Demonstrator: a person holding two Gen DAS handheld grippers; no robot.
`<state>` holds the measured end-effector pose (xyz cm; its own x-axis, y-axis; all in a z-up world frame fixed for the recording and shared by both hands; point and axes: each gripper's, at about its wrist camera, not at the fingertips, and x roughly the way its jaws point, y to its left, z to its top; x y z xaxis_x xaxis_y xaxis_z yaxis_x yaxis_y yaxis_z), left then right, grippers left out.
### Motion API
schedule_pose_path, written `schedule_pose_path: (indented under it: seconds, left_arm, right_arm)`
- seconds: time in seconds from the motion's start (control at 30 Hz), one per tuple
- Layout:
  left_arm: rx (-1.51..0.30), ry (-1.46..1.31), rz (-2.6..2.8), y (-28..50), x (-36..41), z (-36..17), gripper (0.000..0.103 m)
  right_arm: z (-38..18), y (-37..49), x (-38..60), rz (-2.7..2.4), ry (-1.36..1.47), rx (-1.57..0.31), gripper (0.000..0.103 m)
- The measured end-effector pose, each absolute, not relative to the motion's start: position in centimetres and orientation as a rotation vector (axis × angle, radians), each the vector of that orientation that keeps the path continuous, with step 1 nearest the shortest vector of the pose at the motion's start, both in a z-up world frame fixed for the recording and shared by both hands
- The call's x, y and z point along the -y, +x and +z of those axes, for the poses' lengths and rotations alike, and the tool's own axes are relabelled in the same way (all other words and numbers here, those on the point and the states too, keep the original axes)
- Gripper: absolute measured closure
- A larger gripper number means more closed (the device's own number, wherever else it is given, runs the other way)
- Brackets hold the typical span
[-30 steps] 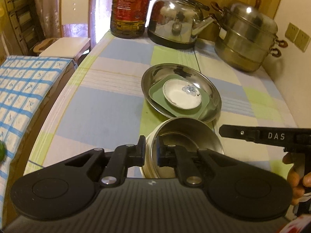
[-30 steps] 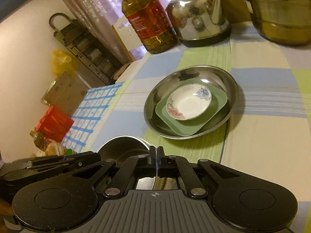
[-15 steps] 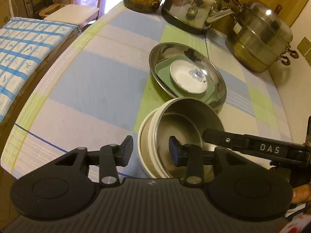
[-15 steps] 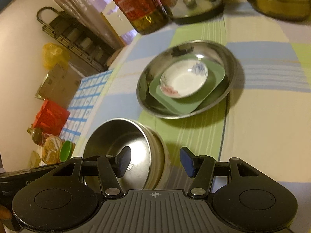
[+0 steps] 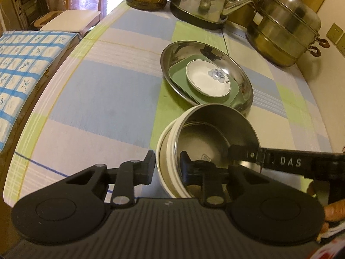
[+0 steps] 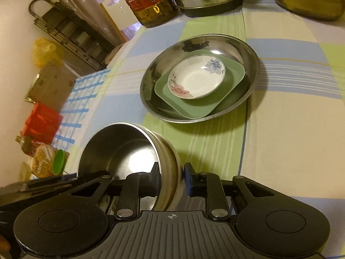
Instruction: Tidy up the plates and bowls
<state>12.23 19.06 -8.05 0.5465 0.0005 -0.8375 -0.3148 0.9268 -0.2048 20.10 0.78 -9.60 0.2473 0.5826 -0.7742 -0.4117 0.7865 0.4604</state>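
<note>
Since half a second ago both grippers have narrowed around the nested bowls: the left gripper (image 5: 167,166) now straddles the near-left rim with its fingers closer together, and the right gripper (image 6: 171,180) has drawn in from a wide spread to bracket the opposite rim. The steel bowl (image 5: 215,142) sits inside a white bowl (image 5: 165,151), the pair tilted on the checked tablecloth (image 5: 103,99), just in front of the steel plate (image 5: 243,79). That plate holds a green square plate (image 6: 198,105) with a small flowered dish (image 6: 196,78) on top. Each gripper has one finger inside the steel bowl and one outside the white wall; whether the pads actually press the rims is hard to tell, though small gaps seem to remain. A kettle (image 5: 207,2), a steamer pot (image 5: 284,26) and an oil bottle (image 6: 146,0) stand at the far end.
</note>
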Motion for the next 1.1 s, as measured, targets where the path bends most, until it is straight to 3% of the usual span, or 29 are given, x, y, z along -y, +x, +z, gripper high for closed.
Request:
schedule_pose_path:
  seconds: [0.6, 0.97, 1.1]
  left_arm:
    - [-0.998, -0.265, 0.156, 13.4, -18.5, -8.1, 0.084]
    - [-1.013, -0.280, 0.165, 13.3, -18.5, -8.6, 0.078]
    - [-1.005, -0.278, 0.150, 13.3, -18.5, -8.6, 0.082]
  right_arm:
    - [-9.2, 19.1, -0.5, 0.573, 0.220, -1.184, 0.080]
    - [-9.8, 19.0, -0.5, 0.534, 0.269, -1.180, 0.080]
    - [-9.8, 18.9, -0.4, 0.533, 0.272, -1.174, 0.079]
